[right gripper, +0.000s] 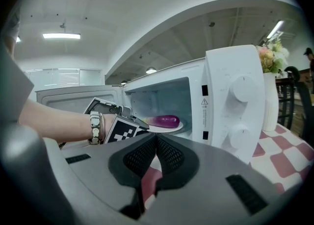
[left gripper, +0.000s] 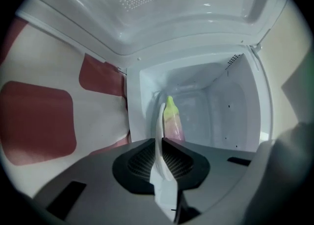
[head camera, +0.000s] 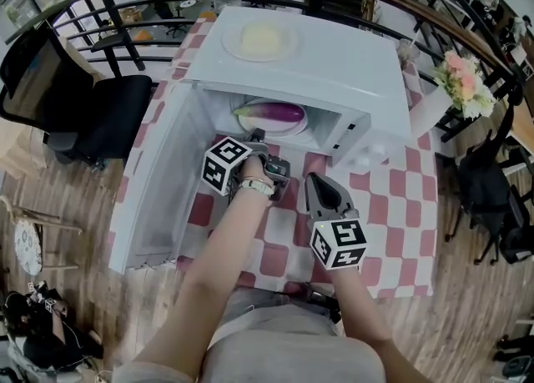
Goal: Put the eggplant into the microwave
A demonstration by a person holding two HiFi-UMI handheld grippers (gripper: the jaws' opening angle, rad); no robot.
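Head view: the eggplant (head camera: 271, 112) lies on a white plate (head camera: 289, 128) inside the open microwave (head camera: 334, 64) — the left hand-held gripper (head camera: 257, 136) at the plate's rim. Left gripper view: its jaws pinch that rim (seen edge-on). Right gripper view: the right hand-held gripper (right gripper: 156, 138) is closed, empty — outside the microwave.

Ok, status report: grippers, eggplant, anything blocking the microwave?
Left gripper shut on rim of round white plate. Right gripper shut, empty. Long purple eggplant on that plate, inside open white microwave. Nothing in the way.
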